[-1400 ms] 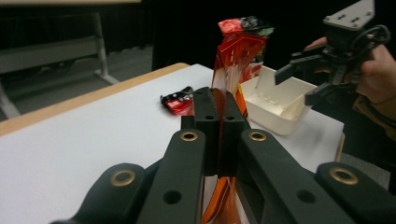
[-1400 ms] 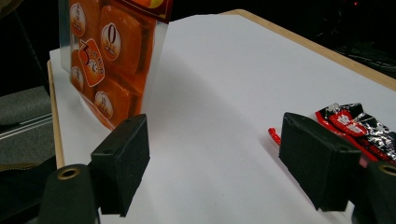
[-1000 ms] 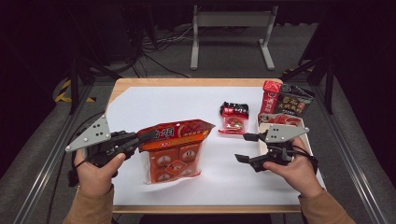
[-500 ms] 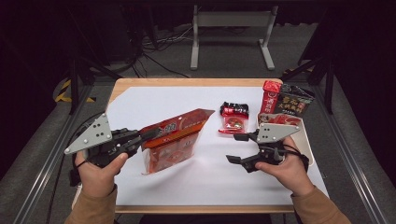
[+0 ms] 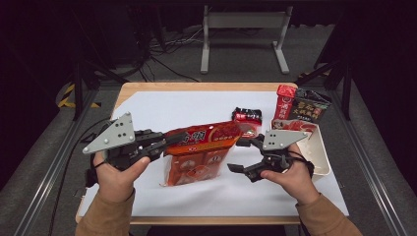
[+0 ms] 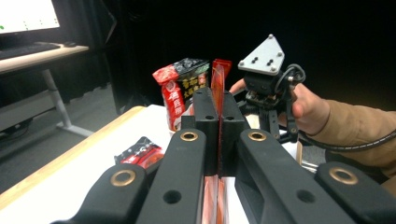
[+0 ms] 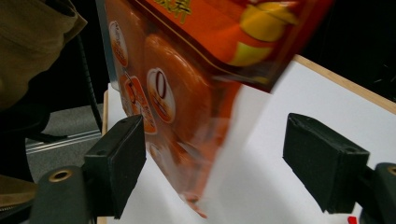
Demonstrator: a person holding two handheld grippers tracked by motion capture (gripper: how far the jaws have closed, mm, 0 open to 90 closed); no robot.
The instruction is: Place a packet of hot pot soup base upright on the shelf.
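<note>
Orange snack bag, the landmark for this scene, hangs lifted off the white sheet covering the wooden table, only its lower edge near the surface; a second ago it lay flatter and more face-up, so it has been raised and tipped, which suggests a handover or repositioning is under way. Left gripper, at the bag's left, has its jaws pressed together on the bag's top corner; the left gripper view shows the thin orange film pinched between the pads. Right gripper, just right of the bag, has its jaws spread, and the right gripper view shows the bag's lower corner between the pads, touched by neither. Beyond the bag lie a small red-and-black packet, a red pouch, a dark pouch, and a white tray. Printing on the bag is white and yellow, too blurred to read.
</note>
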